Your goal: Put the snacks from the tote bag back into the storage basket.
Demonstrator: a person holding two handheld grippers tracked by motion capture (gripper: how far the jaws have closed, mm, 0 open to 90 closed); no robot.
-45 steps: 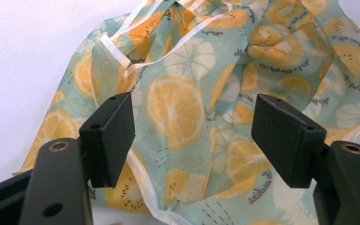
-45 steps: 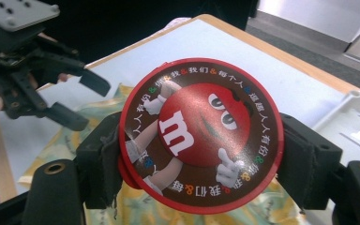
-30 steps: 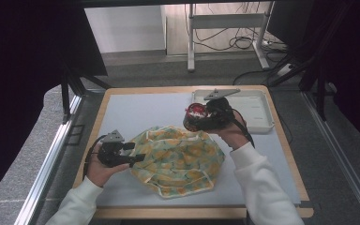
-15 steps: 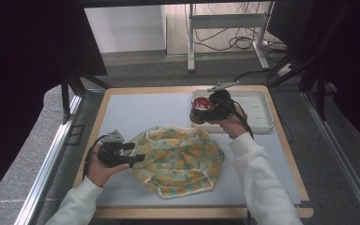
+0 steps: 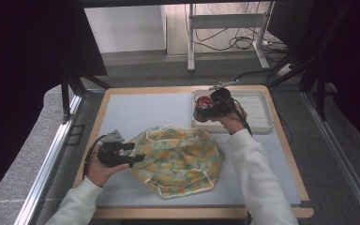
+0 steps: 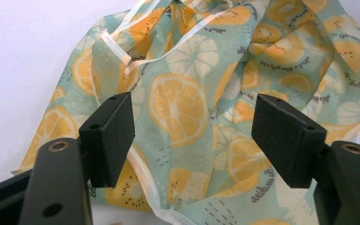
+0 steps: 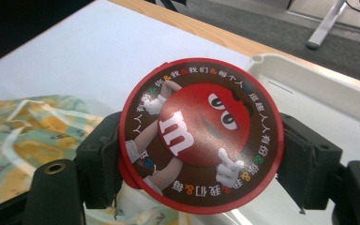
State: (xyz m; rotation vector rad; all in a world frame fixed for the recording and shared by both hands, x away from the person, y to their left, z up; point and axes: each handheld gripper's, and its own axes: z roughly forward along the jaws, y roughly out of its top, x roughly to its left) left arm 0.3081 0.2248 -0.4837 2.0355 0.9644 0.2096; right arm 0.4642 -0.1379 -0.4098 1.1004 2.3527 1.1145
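Across the middle of the table (image 5: pixel 122 112), toward its near edge, lies the crumpled mint-green cloth bag printed with orange citrus slices (image 5: pixel 180 161), slack and flat. At the far right corner sits the shallow white plastic tray (image 5: pixel 260 115), likely the drop-off spot. Above the tray's left rim, the right gripper (image 5: pixel 205 108) has its jaws clamped on the round red-rimmed tin with a red candy character on its lid (image 7: pixel 201 133), held clear for setting down. By the left edge, the left gripper (image 5: pixel 138 158) hovers at the bag's hem, jaws apart, apparently ready to hold the cloth.
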